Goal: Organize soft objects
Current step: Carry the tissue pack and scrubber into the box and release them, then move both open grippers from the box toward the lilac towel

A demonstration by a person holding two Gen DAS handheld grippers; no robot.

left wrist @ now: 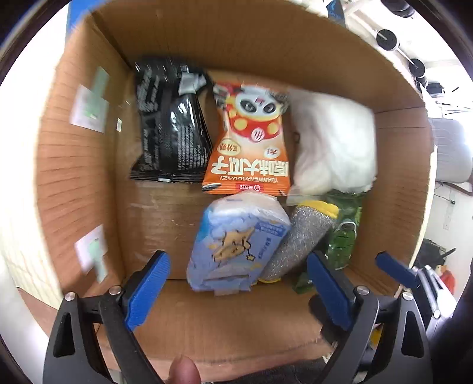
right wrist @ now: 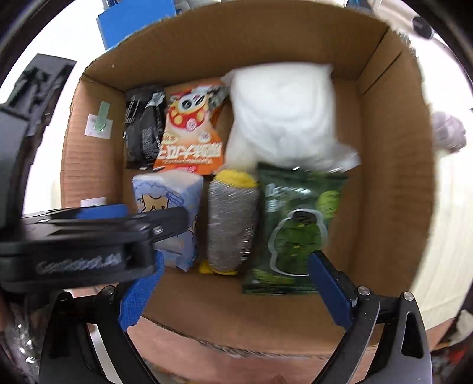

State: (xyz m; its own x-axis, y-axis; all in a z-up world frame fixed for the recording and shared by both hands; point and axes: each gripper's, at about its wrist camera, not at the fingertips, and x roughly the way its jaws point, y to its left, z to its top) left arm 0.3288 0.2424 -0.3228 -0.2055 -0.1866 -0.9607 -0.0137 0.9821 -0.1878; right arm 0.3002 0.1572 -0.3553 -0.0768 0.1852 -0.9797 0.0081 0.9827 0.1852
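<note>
An open cardboard box holds soft packs. At the back lie a black pouch, an orange panda snack bag and a white bag. In front lie a blue tissue pack, a silver-and-yellow scrubber and a green snack bag. My left gripper is open and empty above the tissue pack. My right gripper is open and empty above the box's front, near the green bag.
The left gripper's black body crosses the right wrist view at left. The box's front wall lies just below both grippers. A blue object stands behind the box. Black-and-white equipment sits at upper right outside the box.
</note>
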